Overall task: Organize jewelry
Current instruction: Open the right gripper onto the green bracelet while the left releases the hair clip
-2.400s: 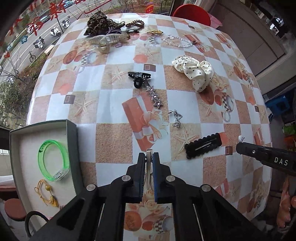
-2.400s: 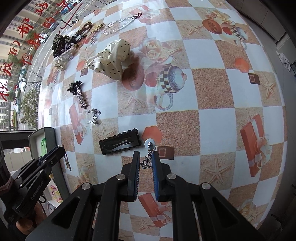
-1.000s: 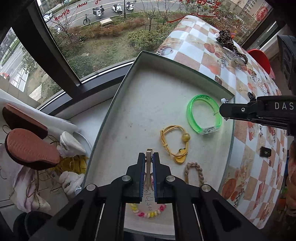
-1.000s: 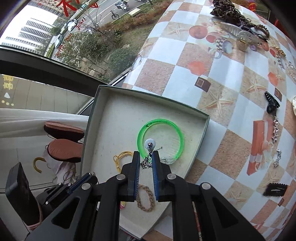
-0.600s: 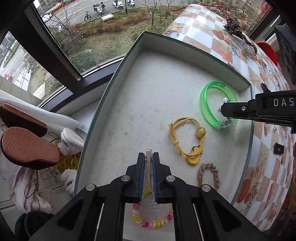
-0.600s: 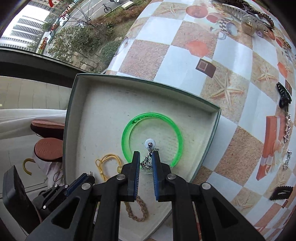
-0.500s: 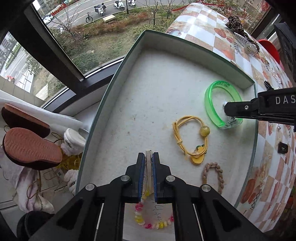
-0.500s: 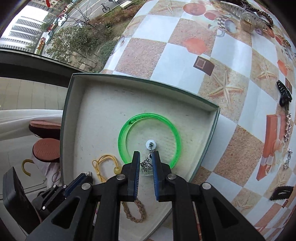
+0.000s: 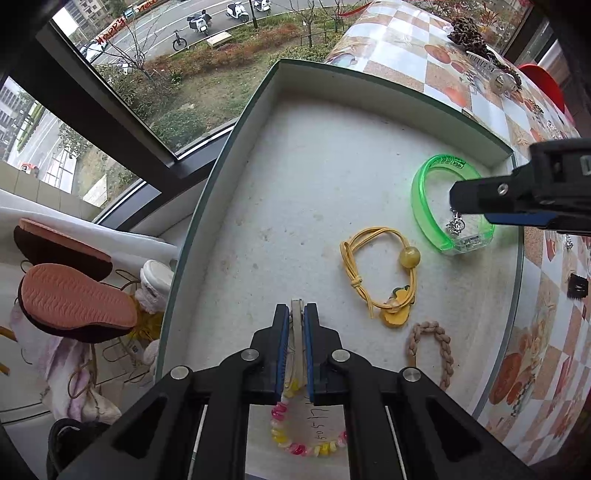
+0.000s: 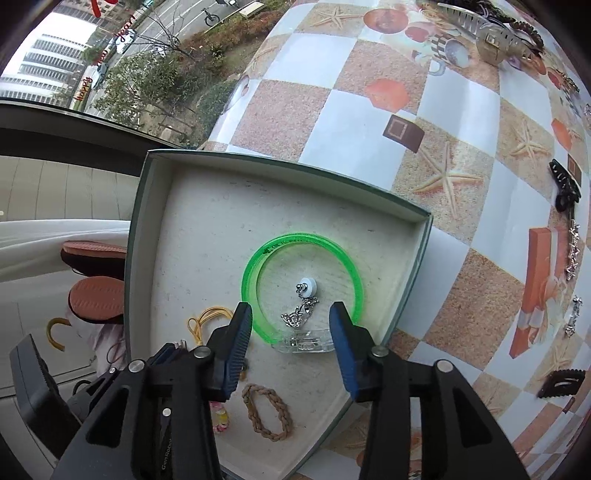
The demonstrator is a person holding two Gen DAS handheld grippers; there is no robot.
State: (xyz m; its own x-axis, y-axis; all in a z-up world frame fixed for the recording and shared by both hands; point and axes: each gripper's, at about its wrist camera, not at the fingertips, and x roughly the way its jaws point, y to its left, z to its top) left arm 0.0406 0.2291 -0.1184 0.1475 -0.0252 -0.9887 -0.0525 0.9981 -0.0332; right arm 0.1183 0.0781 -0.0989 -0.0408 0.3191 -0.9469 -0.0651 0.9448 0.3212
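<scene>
A shallow green-rimmed box (image 9: 236, 133) (image 10: 136, 206) holds a green bangle (image 9: 424, 206) (image 10: 258, 251), a yellow cord bracelet (image 9: 354, 258), a braided brown loop (image 10: 267, 413) and a bead bracelet (image 9: 291, 446). My right gripper (image 10: 291, 325) is open above the bangle. A silver earring with a white bead (image 10: 304, 299) lies loose inside the bangle. My left gripper (image 9: 296, 314) is shut on a thin pale clip (image 9: 296, 310) over the box's near part.
The checked tablecloth (image 10: 461, 147) carries a black claw clip (image 10: 563, 184), silver chain pieces (image 10: 572, 258), a black snap clip (image 10: 559, 384) and a pile of hair accessories (image 10: 495, 33) at the far edge. Slippers (image 9: 70, 295) lie on the floor by the window.
My right gripper has opened and let go of the silver earring, which now lies inside the green bangle. My left gripper stays shut over the box.
</scene>
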